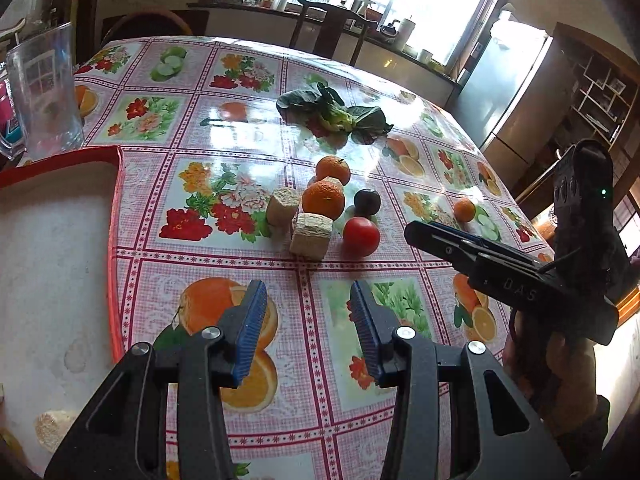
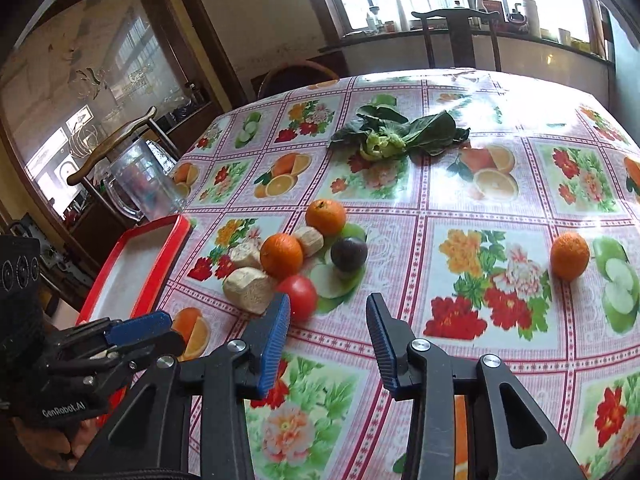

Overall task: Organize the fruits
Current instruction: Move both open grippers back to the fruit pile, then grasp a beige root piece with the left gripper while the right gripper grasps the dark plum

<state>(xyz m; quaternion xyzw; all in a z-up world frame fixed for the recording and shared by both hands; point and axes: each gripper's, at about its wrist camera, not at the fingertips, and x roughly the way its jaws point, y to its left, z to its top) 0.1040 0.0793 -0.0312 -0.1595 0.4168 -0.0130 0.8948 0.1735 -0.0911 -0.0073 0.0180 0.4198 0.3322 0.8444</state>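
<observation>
A cluster of fruit lies mid-table: two oranges [image 1: 333, 169] [image 1: 323, 199], a dark plum [image 1: 367, 202] and a red tomato [image 1: 361, 236]. A third orange [image 2: 569, 256] sits alone to the right. My left gripper [image 1: 308, 300] hovers open over the tablecloth, short of the cluster, with nothing between its fingers. In the right wrist view my right gripper [image 2: 328, 312] is open and empty, and its left finger stands just in front of the tomato [image 2: 298, 296]. A red tray [image 1: 60, 240] with a white inside lies at the left.
Three pale bread-like blocks [image 1: 311, 235] sit among the fruit. A bunch of leafy greens [image 1: 332, 112] lies farther back. A clear glass pitcher [image 1: 44, 92] stands behind the tray. Chairs [image 2: 460, 32] stand at the far edge. The table's edge curves away on the right.
</observation>
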